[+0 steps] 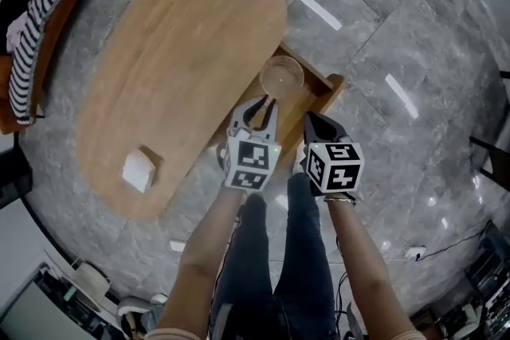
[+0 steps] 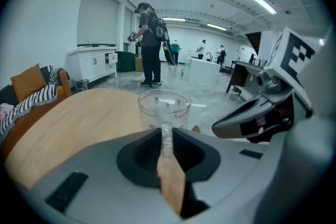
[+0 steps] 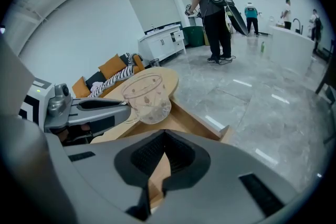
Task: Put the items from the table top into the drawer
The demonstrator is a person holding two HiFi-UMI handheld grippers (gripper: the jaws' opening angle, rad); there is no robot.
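A clear cup (image 1: pixel 281 77) hangs over the open drawer (image 1: pixel 322 91) at the table's (image 1: pixel 183 44) right edge. The left gripper (image 1: pixel 260 103) pinches its thin handle. It looks light, rigid, slippery and breakable, so the handle seems the safest hold. Beside it, the right gripper (image 1: pixel 315 123) is closed and empty. A white box (image 1: pixel 138 170) sits by the table's near end.

Clear cup (image 1: pixel 281 77) with brown motifs, tan table (image 1: pixel 175 52), grey floor (image 1: pixel 398 28).

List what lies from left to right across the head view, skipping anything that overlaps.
striped cloth → white box → glass cup → right gripper
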